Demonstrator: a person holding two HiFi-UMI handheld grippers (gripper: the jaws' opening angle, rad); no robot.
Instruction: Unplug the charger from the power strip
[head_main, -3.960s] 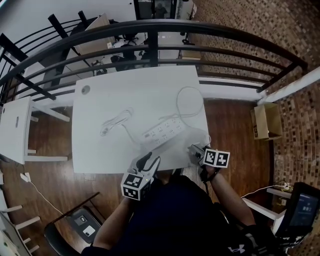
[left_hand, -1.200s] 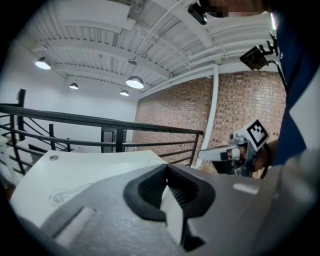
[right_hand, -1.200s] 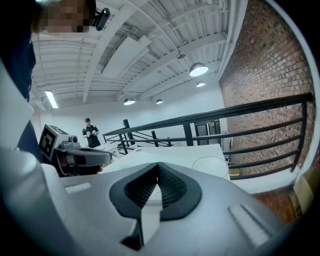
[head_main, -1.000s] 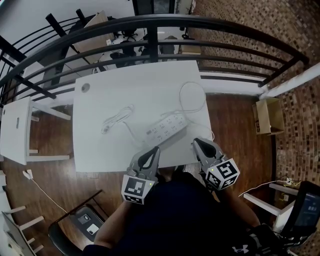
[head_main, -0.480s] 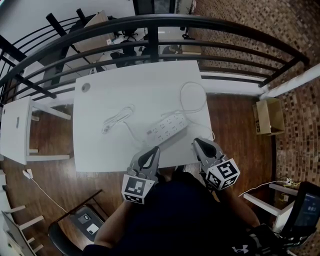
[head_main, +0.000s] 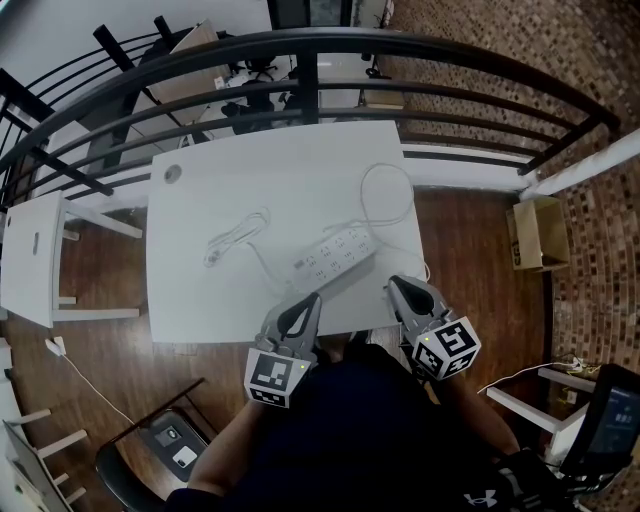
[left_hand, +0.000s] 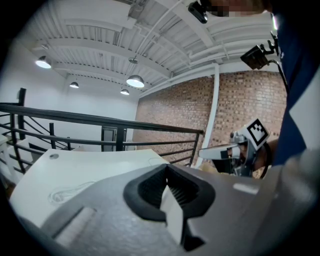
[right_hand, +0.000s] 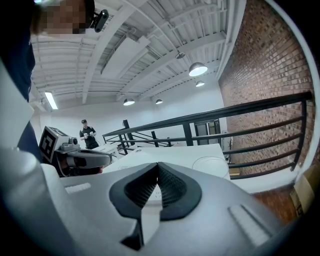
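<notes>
Now we have both grippers poised at the near edge of the white table (head_main: 190, 300), one to each side of our body. Our left gripper (head_main: 309, 301) has its jaws pressed fully together with nothing between them — its own view shows the ribbed pads meeting over bare tabletop. Our right gripper (head_main: 394, 286) is the same: jaws closed tight, empty. Neither touches the power strip (head_main: 335, 257), which lies slantwise on the table just beyond and between the two tips. From its far right end a white cord (head_main: 385, 200) curls in a loop. Left of the strip the charger cable (head_main: 236, 238) lies loosely bundled, a thin lead running from it toward the strip's near-left end — whether its plug sits in a socket we cannot tell
</notes>
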